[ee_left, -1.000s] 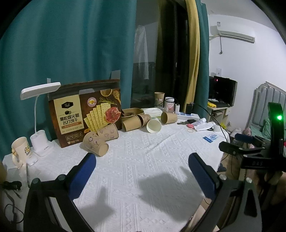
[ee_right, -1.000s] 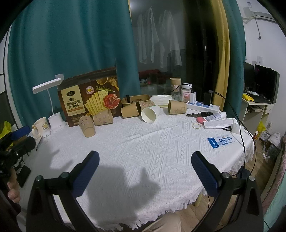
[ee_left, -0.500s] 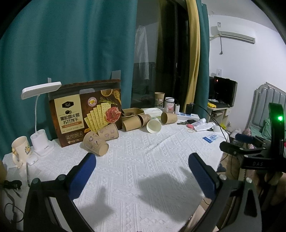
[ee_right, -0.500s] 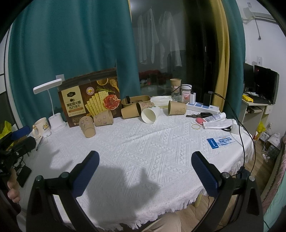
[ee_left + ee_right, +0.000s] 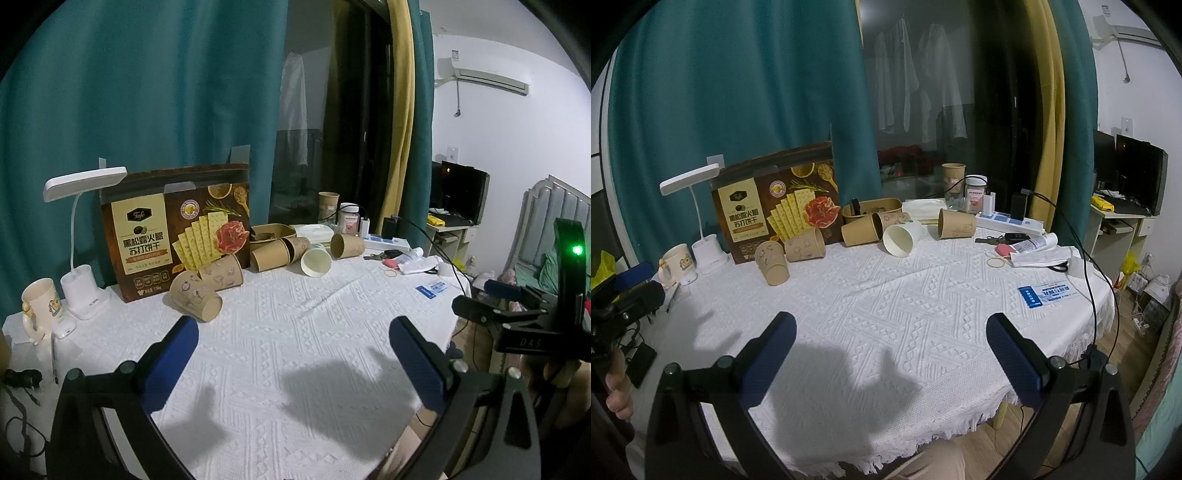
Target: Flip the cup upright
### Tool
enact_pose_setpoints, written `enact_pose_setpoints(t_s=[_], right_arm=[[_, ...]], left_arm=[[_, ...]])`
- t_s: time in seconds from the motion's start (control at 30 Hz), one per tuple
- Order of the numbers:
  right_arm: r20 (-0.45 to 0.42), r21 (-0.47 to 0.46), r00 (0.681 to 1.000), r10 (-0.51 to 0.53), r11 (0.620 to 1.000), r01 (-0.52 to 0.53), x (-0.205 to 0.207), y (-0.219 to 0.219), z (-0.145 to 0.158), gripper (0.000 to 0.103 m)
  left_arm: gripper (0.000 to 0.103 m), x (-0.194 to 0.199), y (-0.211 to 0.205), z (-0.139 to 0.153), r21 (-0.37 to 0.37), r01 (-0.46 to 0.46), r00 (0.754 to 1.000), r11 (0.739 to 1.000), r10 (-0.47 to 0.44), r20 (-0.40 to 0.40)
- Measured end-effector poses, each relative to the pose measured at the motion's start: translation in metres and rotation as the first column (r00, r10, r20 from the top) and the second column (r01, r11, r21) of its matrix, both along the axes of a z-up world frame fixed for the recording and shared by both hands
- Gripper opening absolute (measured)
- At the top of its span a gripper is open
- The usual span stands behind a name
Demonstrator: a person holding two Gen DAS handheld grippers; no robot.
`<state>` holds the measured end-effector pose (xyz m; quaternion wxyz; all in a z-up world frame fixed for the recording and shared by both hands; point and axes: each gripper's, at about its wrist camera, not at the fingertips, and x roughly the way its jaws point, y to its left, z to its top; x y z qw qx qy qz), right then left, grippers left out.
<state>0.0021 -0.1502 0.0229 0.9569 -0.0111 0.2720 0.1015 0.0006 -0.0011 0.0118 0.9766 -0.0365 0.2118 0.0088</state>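
Observation:
Several paper cups lie on their sides at the back of the white tablecloth [image 5: 295, 350]: a printed brown cup [image 5: 195, 301] nearest, another [image 5: 221, 275] behind it, a plain brown cup [image 5: 269, 254], a white cup [image 5: 316, 259] with its mouth toward me, and a brown cup [image 5: 347, 245] further right. They also show in the right wrist view: the nearest printed cup [image 5: 772, 263], the white cup [image 5: 901, 238]. My left gripper [image 5: 293, 350] is open and empty, well short of the cups. My right gripper [image 5: 891, 350] is open and empty above the table's front.
A cracker box [image 5: 177, 232] stands behind the cups. A white desk lamp [image 5: 79, 236] and a mug [image 5: 38, 306] stand at the left. A power strip [image 5: 1010, 223], keys, tube, rubber band and blue card [image 5: 1047, 295] lie at the right. The table edge [image 5: 1071, 347] is near right.
Almost nothing has moved. The left wrist view has drifted very slightly; both grippers stay open and empty and the cups lie as before.

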Motion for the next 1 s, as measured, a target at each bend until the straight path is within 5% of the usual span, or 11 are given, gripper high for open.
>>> enact_pose_setpoints(t_s=[1.0], right_arm=[[-0.005,0.003,1.000,-0.005,1.000,0.005,-0.0013,0.0011,0.0023,0.102]], left_arm=[[0.103,0.0073,-0.0005,0.0002,0.006,0.005,1.000,1.000,-0.005,-0.012]])
